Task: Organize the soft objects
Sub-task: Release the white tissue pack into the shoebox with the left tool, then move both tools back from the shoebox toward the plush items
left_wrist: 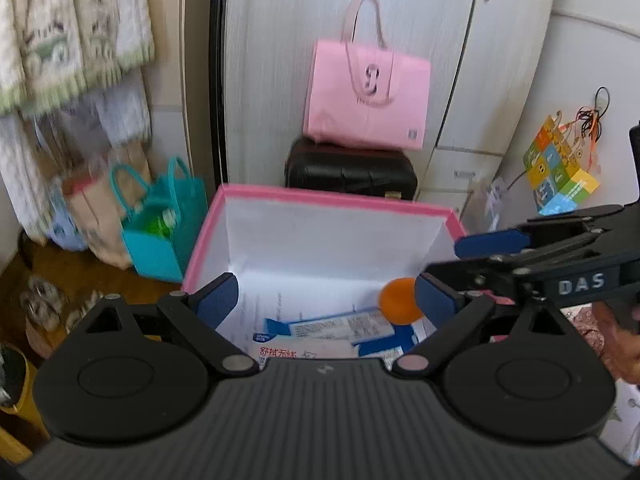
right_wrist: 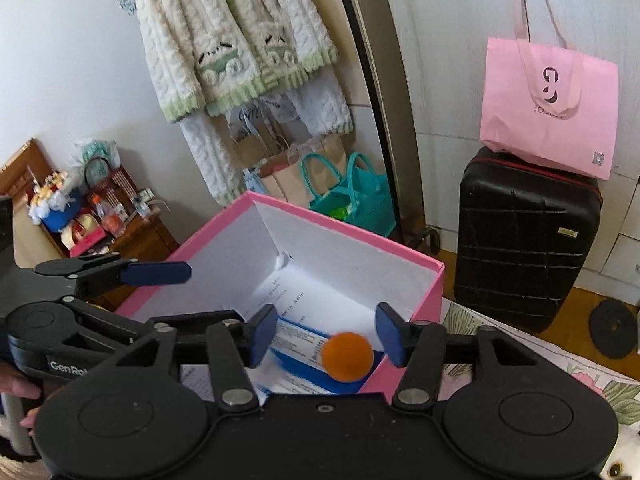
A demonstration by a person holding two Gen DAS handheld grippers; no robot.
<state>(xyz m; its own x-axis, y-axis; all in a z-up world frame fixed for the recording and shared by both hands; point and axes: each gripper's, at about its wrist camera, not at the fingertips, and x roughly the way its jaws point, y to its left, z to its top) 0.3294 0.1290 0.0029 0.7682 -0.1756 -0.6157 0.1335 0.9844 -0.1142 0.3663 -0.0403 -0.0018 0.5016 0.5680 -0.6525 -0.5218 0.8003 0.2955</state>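
A pink box with white inside walls (left_wrist: 336,199) (right_wrist: 344,220) stands open below both grippers. An orange soft ball (left_wrist: 398,300) (right_wrist: 347,357) is inside it, above blue-and-white tissue packs (left_wrist: 340,326) (right_wrist: 298,340); it looks blurred. My left gripper (left_wrist: 326,302) is open and empty over the box's near side. My right gripper (right_wrist: 326,334) is open, the ball showing between its fingers but apart from both pads. The right gripper also shows at the right of the left wrist view (left_wrist: 456,268), and the left gripper at the left of the right wrist view (right_wrist: 224,304).
A black suitcase (right_wrist: 524,240) with a pink tote bag (right_wrist: 552,108) on top stands behind the box. A teal bag (right_wrist: 352,196) and paper bags sit by the wall under hanging fleece clothes (right_wrist: 232,48). A floral bedspread (right_wrist: 560,364) lies at right.
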